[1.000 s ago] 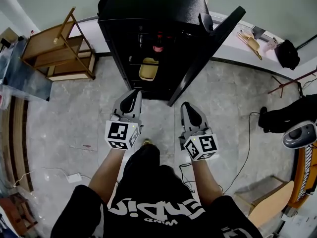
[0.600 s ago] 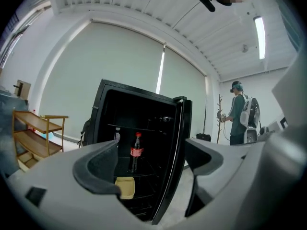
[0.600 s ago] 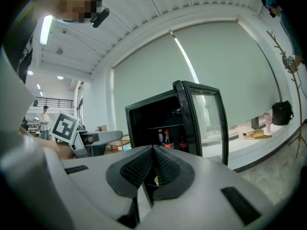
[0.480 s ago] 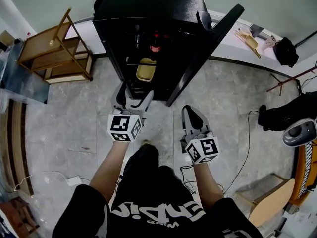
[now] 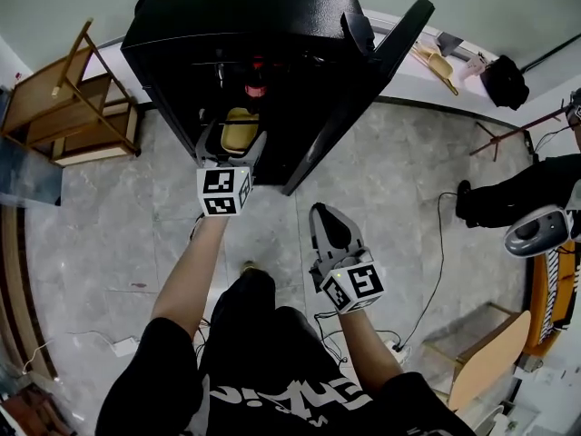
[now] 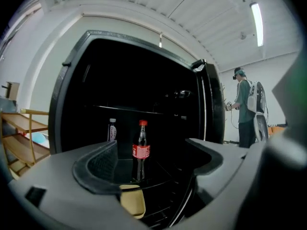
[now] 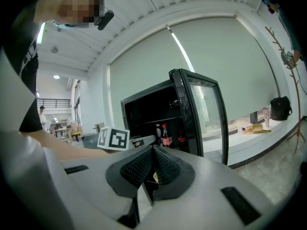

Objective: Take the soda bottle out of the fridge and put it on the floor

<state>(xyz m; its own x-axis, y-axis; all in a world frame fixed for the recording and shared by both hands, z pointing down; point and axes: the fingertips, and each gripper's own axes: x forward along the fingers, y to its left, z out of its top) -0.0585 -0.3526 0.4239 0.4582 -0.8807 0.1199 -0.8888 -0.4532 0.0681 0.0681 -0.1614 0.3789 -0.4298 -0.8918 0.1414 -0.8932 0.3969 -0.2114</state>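
Soda bottle (image 6: 140,150) is not yet in my grasp, so I take stock from my body outward. Closest, at five o'clock in the head view, my right gripper (image 5: 328,214) hangs low over the floor (image 5: 109,225) with its jaws pressed together on nothing. It is well apart from the fridge (image 5: 227,25) and cannot steady anything.

Ahead at eleven o'clock, my left gripper (image 5: 231,142) sits at the mouth of the open fridge. Its jaws have just spread wide, and nothing touches either pad. Just past its tips, at six o'clock in the left gripper view, a yellow container (image 6: 132,201) lies lower down in the fridge. Farther in, at twelve o'clock through the gap, the bottle stands upright on its shelf (image 6: 159,182), red cap (image 6: 142,123) up, clear of both pads. Beyond it, at its ten o'clock, stands a white-capped bottle (image 6: 112,130).

My worries:
- **Tipping:** The bottle is tall and narrow, so I judge that a pad nudging it off-centre as I push in would tip it into its neighbour or off the shelf.
- **Clipping:** Jaws this wide could also catch the shelf edge or the fridge frame.
- **Slipping:** If I close high on the tapering neck, I expect it to slip on the way down to the floor.
- **Door:** The open door (image 5: 363,80) at two o'clock could catch the bottle if I swing out to the right.
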